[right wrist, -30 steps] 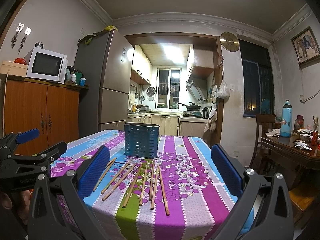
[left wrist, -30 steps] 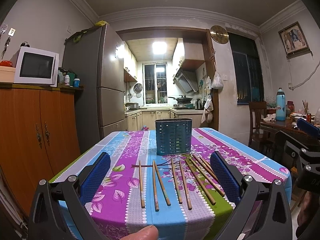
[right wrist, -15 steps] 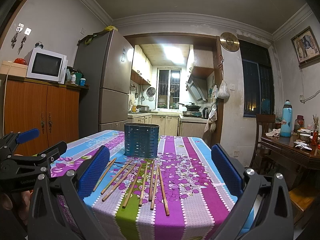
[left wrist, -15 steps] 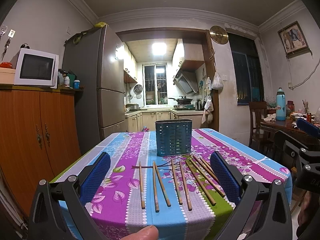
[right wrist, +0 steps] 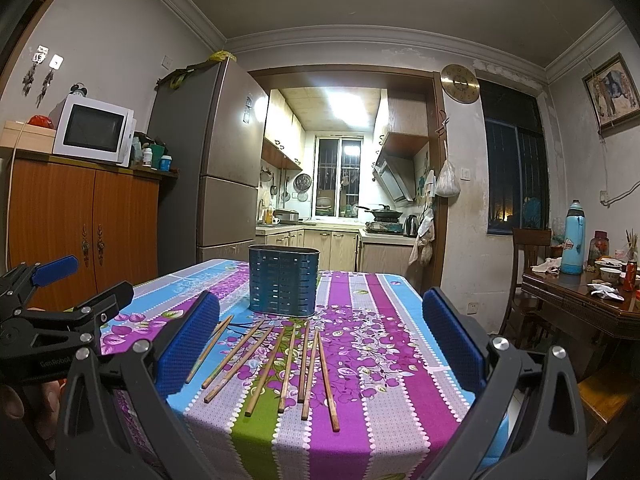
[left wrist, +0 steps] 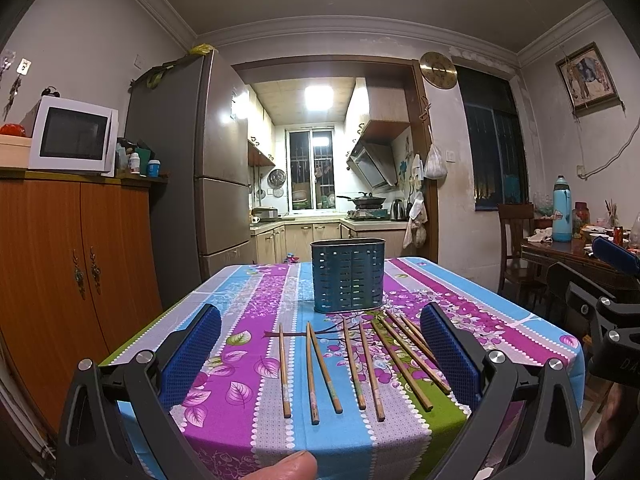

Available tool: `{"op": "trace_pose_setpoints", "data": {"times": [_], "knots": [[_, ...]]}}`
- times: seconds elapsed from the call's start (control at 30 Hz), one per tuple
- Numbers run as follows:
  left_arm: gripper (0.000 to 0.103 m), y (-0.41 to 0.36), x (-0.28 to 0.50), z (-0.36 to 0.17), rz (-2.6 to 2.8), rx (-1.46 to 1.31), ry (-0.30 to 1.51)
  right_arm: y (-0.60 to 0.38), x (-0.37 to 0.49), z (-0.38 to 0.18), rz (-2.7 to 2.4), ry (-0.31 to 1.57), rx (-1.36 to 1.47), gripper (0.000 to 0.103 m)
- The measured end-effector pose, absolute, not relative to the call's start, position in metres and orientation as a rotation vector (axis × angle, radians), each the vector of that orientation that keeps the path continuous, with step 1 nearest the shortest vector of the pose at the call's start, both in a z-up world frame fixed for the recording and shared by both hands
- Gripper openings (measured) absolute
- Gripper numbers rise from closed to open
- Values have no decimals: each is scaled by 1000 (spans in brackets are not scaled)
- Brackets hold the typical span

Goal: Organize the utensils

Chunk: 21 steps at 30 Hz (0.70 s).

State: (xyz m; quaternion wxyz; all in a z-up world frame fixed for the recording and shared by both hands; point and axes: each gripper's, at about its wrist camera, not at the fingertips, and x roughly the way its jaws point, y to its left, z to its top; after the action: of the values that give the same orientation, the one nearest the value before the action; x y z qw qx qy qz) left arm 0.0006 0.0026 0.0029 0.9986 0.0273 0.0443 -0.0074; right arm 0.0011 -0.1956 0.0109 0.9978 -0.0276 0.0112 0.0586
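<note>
Several wooden chopsticks (left wrist: 356, 364) lie side by side on the flowered tablecloth, in front of a blue perforated utensil holder (left wrist: 348, 276) that stands upright and looks empty. In the right wrist view the chopsticks (right wrist: 280, 364) and the holder (right wrist: 283, 286) show too. My left gripper (left wrist: 320, 352) is open and empty, held back from the near table edge, jaws wide apart. My right gripper (right wrist: 320, 352) is open and empty, also short of the chopsticks. The left gripper's body shows at the left of the right wrist view (right wrist: 52, 332).
The table (left wrist: 540, 332) has a striped purple, blue and green cloth. A wooden cabinet (left wrist: 72, 280) with a microwave stands at the left, a fridge (left wrist: 212, 188) behind. A second table (right wrist: 580, 300) with a thermos and bowls stands at the right, with a chair.
</note>
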Motion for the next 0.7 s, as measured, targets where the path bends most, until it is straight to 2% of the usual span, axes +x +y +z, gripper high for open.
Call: {"op": "trace_pose_setpoints", "data": {"times": [0.7], "knots": [[100, 3, 1, 5, -14, 54, 90, -188, 6, 4, 122, 25, -58, 98]]}}
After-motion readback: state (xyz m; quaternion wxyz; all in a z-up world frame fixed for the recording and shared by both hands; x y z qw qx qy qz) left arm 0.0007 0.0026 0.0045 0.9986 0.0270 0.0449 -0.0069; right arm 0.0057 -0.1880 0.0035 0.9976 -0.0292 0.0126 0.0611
